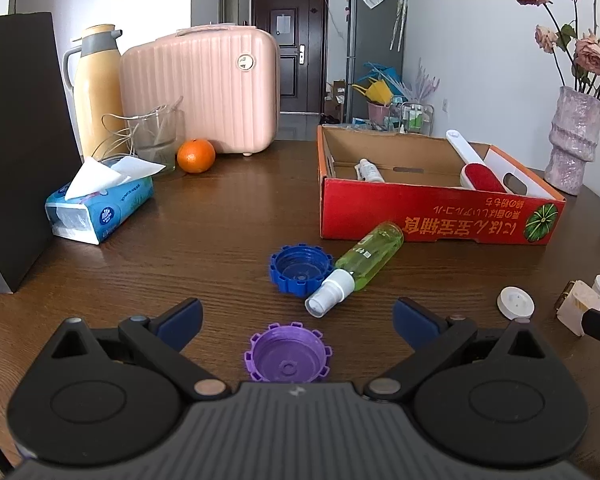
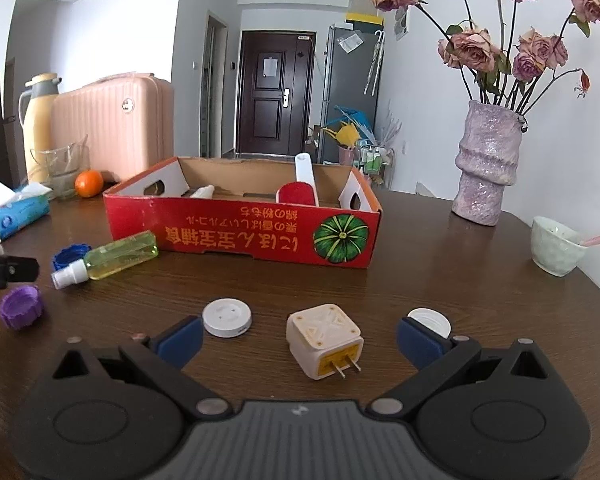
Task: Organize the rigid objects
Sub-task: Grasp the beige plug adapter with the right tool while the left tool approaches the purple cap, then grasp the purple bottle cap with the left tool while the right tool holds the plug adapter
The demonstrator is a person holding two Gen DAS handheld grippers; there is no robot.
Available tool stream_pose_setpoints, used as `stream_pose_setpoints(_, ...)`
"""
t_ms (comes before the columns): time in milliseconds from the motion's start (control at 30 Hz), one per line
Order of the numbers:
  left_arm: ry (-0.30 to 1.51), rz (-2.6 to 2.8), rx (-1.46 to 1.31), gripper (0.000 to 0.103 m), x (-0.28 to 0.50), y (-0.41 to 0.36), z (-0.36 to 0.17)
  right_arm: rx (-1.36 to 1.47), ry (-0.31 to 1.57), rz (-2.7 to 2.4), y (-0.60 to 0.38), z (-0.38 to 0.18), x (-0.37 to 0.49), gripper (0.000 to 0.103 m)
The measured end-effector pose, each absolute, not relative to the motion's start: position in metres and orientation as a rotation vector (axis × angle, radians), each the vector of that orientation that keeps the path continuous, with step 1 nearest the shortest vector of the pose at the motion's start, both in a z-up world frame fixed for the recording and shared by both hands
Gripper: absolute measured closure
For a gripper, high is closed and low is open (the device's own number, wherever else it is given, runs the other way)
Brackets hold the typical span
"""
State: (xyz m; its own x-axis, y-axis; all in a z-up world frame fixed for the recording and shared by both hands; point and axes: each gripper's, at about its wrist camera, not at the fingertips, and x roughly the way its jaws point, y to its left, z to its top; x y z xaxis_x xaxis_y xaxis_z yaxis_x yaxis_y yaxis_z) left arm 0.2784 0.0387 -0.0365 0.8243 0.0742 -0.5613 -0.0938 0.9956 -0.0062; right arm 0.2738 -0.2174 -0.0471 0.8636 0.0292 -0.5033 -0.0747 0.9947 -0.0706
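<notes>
Left gripper (image 1: 296, 316) wide, empty, low over table's near edge, straddling purple cap (image 1: 287, 358): likely next pick. Right gripper (image 2: 300, 338) wide, empty, framing plug adapter (image 2: 324, 340). Red box (image 2: 260, 236) mid-table, open-topped, serves as collection bin; lint brush (image 2: 298, 194) already inside.

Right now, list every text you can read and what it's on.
Red box: orange East Asian characters along its front, printed upside down; I cannot transcribe them reliably.
Tissue pack: round logo, too blurred.
Spray bottle: small label, too small.
Door: white notice, illegible.
</notes>
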Motion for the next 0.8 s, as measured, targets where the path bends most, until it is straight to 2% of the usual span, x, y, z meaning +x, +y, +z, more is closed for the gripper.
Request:
stream_pose_setpoints(433, 0.629, 0.12, -0.055, 0.0, 0.286, 0.048, -0.042, -0.158, 0.606, 0.078, -0.234, -0.071, 0.324, 0.008)
stream_pose_setpoints(533, 0.633, 0.13, -0.054, 0.0, 0.287, 0.047, -0.043, -0.157, 0.631, 0.104, -0.233, -0.077, 0.331, 0.025)
stream_pose_setpoints(600, 0.635, 0.134, -0.053, 0.0, 0.288, 0.047, -0.044, -0.13, 0.644, 0.117, -0.236, -0.08, 0.333, 0.054)
stream_pose_setpoints(633, 0.637, 0.135, -0.053, 0.0, 0.289, 0.047, -0.045, -0.105, 0.647, 0.126, -0.239, -0.079, 0.333, 0.057)
stream_pose_setpoints(667, 0.639, 0.135, -0.052, 0.0, 0.29, 0.047, -0.046, -0.095, 0.645, 0.12, -0.24, -0.078, 0.332, 0.064)
stream_pose_setpoints(800, 0.648, 0.134, -0.05, 0.0, 0.291, 0.046, -0.048, -0.053, 0.635, 0.079, -0.247, -0.078, 0.331, 0.065)
